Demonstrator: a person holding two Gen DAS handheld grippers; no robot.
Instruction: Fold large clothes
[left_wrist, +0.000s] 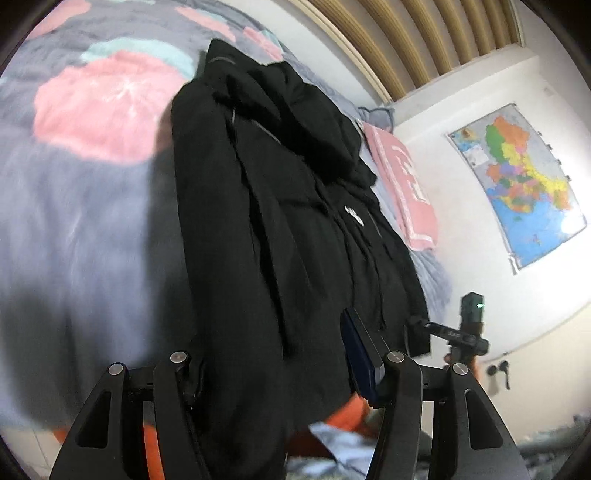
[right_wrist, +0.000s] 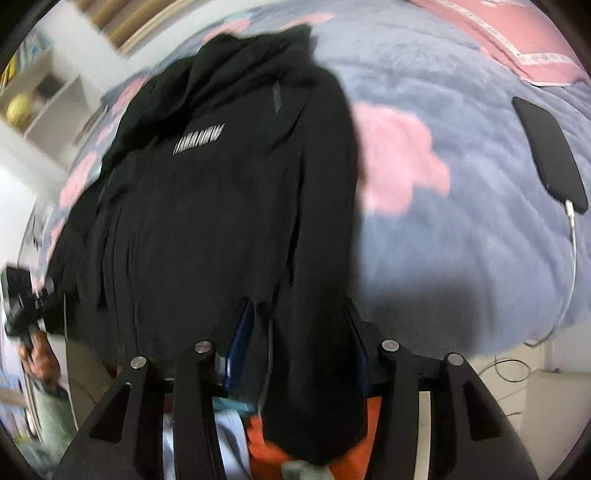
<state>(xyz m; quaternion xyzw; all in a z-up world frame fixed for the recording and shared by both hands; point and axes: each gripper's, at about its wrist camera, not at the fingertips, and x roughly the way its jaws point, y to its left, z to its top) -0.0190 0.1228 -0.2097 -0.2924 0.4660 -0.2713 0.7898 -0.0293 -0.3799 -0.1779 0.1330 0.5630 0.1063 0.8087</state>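
A large black jacket (left_wrist: 280, 206) lies lengthwise on the bed, hood at the far end, hem toward me. It also shows in the right wrist view (right_wrist: 207, 206) with a pale striped logo on the chest. My left gripper (left_wrist: 280, 354) has the jacket's hem cloth between its fingers; the blue pad of its right finger (left_wrist: 360, 354) shows, the left finger is hidden by cloth. My right gripper (right_wrist: 299, 332) likewise has hem cloth between its fingers, with a blue pad (right_wrist: 240, 350) showing. The other gripper appears at the edge of each view.
The bed has a grey-blue fleece blanket (right_wrist: 461, 240) with pink patches. A pink pillow (left_wrist: 406, 188) lies by the wall. A black phone (right_wrist: 550, 155) on a white cable lies on the blanket to the right. A map (left_wrist: 517, 184) hangs on the wall. Orange and pale clothes lie below.
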